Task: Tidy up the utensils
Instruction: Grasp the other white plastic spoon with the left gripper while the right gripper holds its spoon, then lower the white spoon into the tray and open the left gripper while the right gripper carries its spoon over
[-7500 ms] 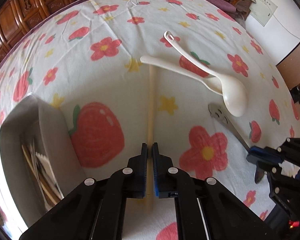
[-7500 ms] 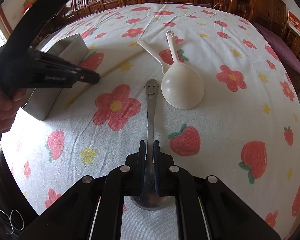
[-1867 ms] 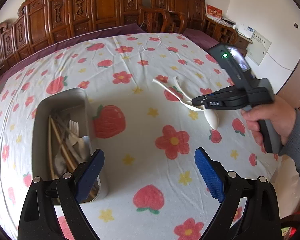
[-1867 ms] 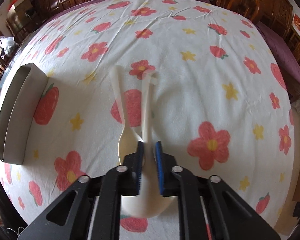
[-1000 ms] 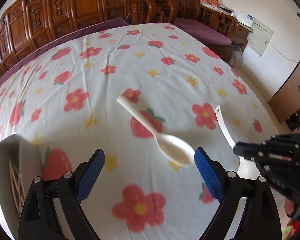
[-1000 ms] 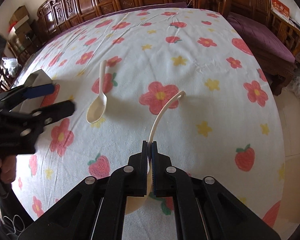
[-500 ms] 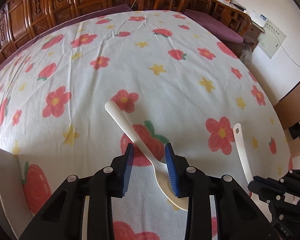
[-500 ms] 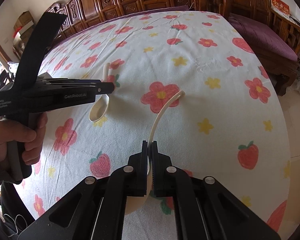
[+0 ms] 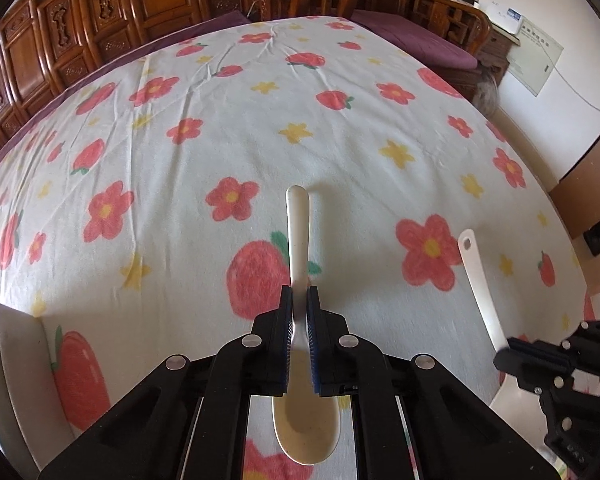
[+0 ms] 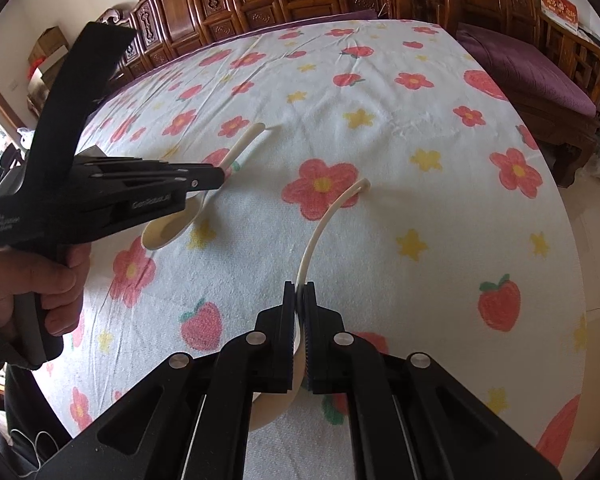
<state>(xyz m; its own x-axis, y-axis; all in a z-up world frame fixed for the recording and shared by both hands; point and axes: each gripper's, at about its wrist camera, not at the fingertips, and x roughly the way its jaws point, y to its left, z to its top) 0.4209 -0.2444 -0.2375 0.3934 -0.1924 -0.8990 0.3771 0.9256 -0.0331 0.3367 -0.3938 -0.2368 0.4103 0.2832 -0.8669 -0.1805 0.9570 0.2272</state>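
Observation:
My left gripper (image 9: 299,300) is shut on the handle of a cream plastic spoon (image 9: 298,236), whose bowl hangs below the fingers. From the right wrist view the same spoon (image 10: 168,230) is held above the cloth by the left gripper (image 10: 216,178). My right gripper (image 10: 299,296) is shut on a cream ladle (image 10: 324,220), handle curving forward, bowl under the fingers. The ladle (image 9: 480,280) and right gripper (image 9: 504,354) show at the right of the left wrist view. The grey metal utensil box (image 9: 8,360) sits at the left edge.
The table is covered by a white cloth with red flowers and strawberries (image 9: 260,120). Carved wooden chairs (image 9: 160,4) line the far side. A purple-cushioned bench (image 10: 532,68) stands to the right.
My left gripper has closed on the spoon and lifted it off the cloth. My right gripper still holds the ladle, nearly unmoved.

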